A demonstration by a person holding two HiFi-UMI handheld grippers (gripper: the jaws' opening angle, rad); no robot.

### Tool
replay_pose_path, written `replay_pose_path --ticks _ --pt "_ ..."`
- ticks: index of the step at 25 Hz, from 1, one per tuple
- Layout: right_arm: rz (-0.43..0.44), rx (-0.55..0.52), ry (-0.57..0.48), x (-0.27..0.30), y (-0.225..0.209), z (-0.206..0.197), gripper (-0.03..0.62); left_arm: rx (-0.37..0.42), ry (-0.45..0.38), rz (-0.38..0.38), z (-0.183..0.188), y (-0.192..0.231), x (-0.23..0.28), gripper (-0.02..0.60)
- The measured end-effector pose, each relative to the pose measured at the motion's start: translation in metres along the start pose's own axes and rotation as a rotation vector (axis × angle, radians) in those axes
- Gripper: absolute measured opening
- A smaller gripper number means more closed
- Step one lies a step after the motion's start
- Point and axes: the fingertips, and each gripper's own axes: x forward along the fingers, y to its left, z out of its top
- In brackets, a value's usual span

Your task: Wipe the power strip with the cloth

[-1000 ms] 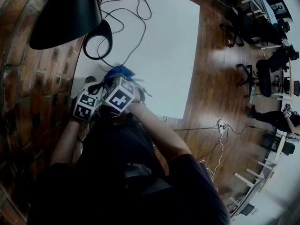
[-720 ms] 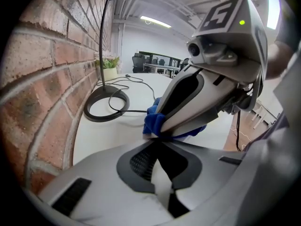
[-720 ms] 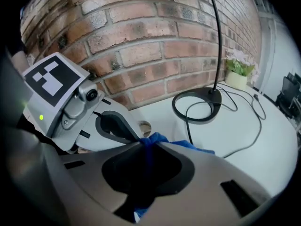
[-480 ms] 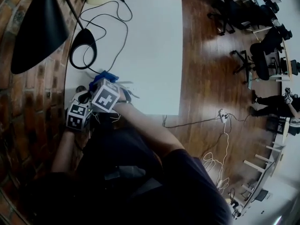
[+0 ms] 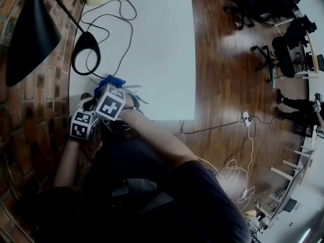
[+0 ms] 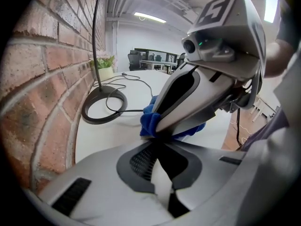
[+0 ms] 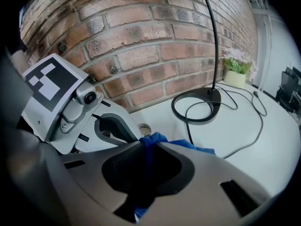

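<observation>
**Now: blue cloth pinched in the right gripper, power strip just beside it**

Seen from the head view, a person leans over the near left corner of a white table (image 5: 167, 44) set against a brick wall (image 7: 141, 46). The two handheld grippers are crowded together at that corner.

The right gripper (image 7: 145, 149) has its jaws clamped on a blue cloth (image 7: 155, 139). A fold of the fabric runs down the gap between the jaws, and the rest bunches out past the tips onto the table.

The left gripper (image 6: 157, 149) has its jaws pressed together, with nothing visibly caught between them. Its tips sit just behind the cloth, and the right gripper's finger crosses directly in front of them.

The power strip (image 5: 138, 91) shows only as a pale, narrow shape on the white tabletop. It lies just to the right of the right gripper in the head view and is partly covered by that gripper. Its long axis seems to run sideways, roughly along the near table edge, though white on white makes this hard to confirm.

Further back, a round black lamp base (image 5: 86, 52) stands by the wall with a dark cable (image 5: 124, 27) looping past it, well apart from the strip.

The right gripper is the nearer one and already carries the cloth. The wipe likely calls for a short sideways sweep to the right, along the strip's length.
</observation>
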Motion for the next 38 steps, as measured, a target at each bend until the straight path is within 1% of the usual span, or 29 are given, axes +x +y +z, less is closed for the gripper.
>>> replay_pose_path --ticks 4,10,13,16,21,27,31,38 --pt "-0.022 0.021 -0.022 -0.005 -0.006 -0.005 0.038 0.003 -0.003 0.013 0.000 0.000 0.000 0.011" --pt "-0.059 0.064 -0.003 -0.024 -0.025 -0.024 0.040 0.006 -0.003 0.029 -0.004 0.004 0.002 0.009" --pt "-0.101 0.074 -0.006 -0.037 -0.038 -0.035 0.040 0.017 -0.015 0.052 -0.008 0.010 0.006 0.011" --pt "-0.141 0.089 0.007 -0.048 -0.048 -0.046 0.041 0.013 -0.014 0.053 -0.008 0.009 0.006 0.011" --pt "-0.167 0.099 0.007 -0.058 -0.054 -0.056 0.041 0.002 -0.020 0.058 -0.008 0.010 0.005 0.011" --pt "-0.187 0.163 -0.008 -0.075 -0.064 -0.074 0.041 -0.002 -0.019 0.054 -0.004 0.007 0.004 0.011" --pt "-0.224 0.215 -0.008 -0.091 -0.075 -0.092 0.041 -0.006 -0.033 0.058 -0.006 0.007 0.005 0.011" --pt "-0.261 0.257 -0.026 -0.113 -0.084 -0.114 0.041 0.003 -0.032 0.068 -0.009 0.010 0.006 0.011"
